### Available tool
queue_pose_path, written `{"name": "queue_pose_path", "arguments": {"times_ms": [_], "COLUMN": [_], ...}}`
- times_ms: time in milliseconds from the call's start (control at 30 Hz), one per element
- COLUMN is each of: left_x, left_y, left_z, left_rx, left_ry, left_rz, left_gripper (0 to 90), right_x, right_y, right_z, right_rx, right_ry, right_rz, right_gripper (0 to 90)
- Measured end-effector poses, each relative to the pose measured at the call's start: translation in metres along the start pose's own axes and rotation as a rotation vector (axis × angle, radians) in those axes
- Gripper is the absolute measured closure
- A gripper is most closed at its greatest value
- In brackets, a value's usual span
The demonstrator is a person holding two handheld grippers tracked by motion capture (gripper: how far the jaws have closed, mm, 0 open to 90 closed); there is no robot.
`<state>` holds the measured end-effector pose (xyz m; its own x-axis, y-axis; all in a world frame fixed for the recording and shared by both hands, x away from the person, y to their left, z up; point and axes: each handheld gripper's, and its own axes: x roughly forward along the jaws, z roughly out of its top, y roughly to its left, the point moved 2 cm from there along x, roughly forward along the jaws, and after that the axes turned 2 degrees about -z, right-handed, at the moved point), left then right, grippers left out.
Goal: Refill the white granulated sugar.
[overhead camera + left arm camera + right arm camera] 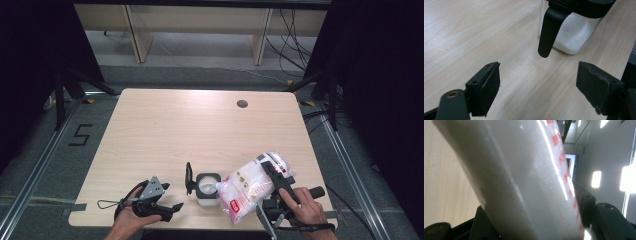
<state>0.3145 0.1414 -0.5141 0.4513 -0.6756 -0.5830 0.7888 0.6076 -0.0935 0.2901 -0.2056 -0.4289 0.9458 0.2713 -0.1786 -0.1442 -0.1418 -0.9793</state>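
A clear plastic bag of white grains with red print (247, 187) is tipped over an open jar (207, 189), its lower corner at the jar's mouth. My right gripper (272, 175) is shut on the bag; in the right gripper view the bag (529, 182) sits between both jaws. The jar has a black rim and a flip lid (189, 177) standing open on its left, and it holds white grains (571, 35). My left gripper (172, 207) rests on the table left of the jar, open, with its pads (490, 85) empty and the jar's black lid tab (550, 27) ahead.
The wooden table (200, 125) has a round cable hole (242, 104) near its far edge. Black stands and cables lie on the floor to both sides. The jar stands close to the table's near edge.
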Motion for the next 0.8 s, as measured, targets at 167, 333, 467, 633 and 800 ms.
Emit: {"name": "queue_pose_path", "arguments": {"times_ms": [167, 333, 467, 633, 800], "left_x": [0.0001, 0.0000, 0.0000, 0.0001, 0.0001], "left_y": [-0.0001, 0.0000, -0.0001, -0.0001, -0.0002], "left_z": [0.0000, 0.0000, -0.0002, -0.0001, -0.0002], "left_rx": [-0.002, 0.001, -0.002, -0.002, -0.001], "left_ry": [0.000, -0.001, -0.001, 0.000, -0.001], "left_rz": [0.000, 0.001, 0.001, 0.001, 0.002], "left_gripper": [18.8, 18.8, 18.8, 18.8, 18.8], "right_x": [-0.0002, -0.0012, -0.0003, -0.0008, -0.0002], "right_y": [0.0010, -0.0016, -0.0019, 0.0019, -0.0021], "right_z": [-0.0003, 0.0010, 0.0011, 0.0003, 0.0008], "right_rx": [0.013, -0.019, -0.021, 0.029, -0.025], "right_ry": [0.004, 0.001, -0.013, 0.001, -0.011], "right_rz": [0.000, -0.016, -0.026, -0.015, -0.022], "right_gripper": [46.0, 46.0, 46.0, 46.0, 46.0]}}
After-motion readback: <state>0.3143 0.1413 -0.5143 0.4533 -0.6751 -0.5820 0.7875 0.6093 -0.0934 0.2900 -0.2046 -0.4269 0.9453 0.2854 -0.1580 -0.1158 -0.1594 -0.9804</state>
